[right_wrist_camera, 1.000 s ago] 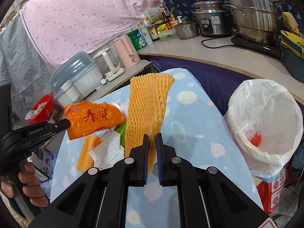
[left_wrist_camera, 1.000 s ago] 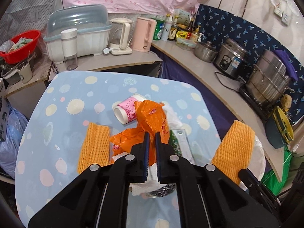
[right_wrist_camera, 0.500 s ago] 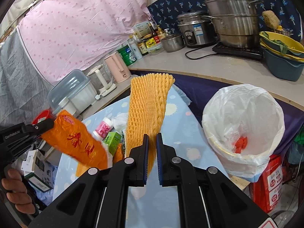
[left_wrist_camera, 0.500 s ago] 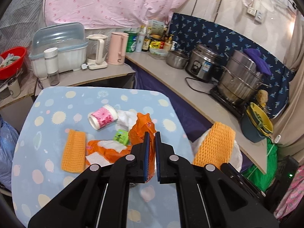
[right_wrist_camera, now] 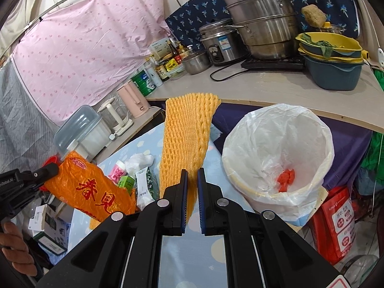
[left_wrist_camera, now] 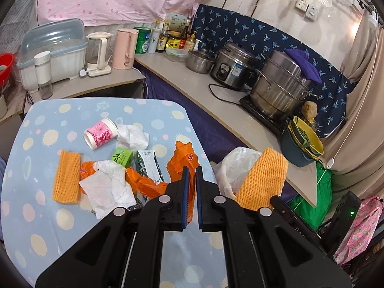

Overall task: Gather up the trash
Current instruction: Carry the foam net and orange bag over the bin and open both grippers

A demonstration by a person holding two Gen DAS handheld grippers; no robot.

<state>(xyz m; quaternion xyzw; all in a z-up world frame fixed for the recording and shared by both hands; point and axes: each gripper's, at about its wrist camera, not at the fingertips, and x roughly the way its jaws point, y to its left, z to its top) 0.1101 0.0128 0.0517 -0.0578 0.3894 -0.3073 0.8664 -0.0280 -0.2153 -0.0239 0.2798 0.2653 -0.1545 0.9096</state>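
Observation:
My left gripper (left_wrist_camera: 191, 169) is shut on an orange plastic bag (left_wrist_camera: 183, 162), held above the table's right side; the bag also shows in the right wrist view (right_wrist_camera: 91, 189). My right gripper (right_wrist_camera: 192, 171) is shut on a yellow foam fruit net (right_wrist_camera: 189, 134), held up beside the white-lined trash bin (right_wrist_camera: 283, 148). The net (left_wrist_camera: 264, 175) and the bin (left_wrist_camera: 230, 168) also show in the left wrist view. On the blue dotted table (left_wrist_camera: 48, 216) lie another foam net (left_wrist_camera: 67, 176), white tissues (left_wrist_camera: 108, 189), a pink cup (left_wrist_camera: 100, 136), a green carton (left_wrist_camera: 122, 157) and a sachet (left_wrist_camera: 148, 165).
A curved counter (left_wrist_camera: 216, 96) behind holds a rice cooker (left_wrist_camera: 232, 66), steel steamer pot (left_wrist_camera: 280, 86), kettles (left_wrist_camera: 124, 48) and bottles. Stacked bowls (right_wrist_camera: 333, 60) sit on the counter end above the bin. A red item (right_wrist_camera: 285, 180) lies inside the bin. A red bag (right_wrist_camera: 338, 223) stands on the floor.
Both grippers have lifted and swung right toward the bin. The orange bag is now clear of the trash pile. The foam net has moved closer to the bin's rim.

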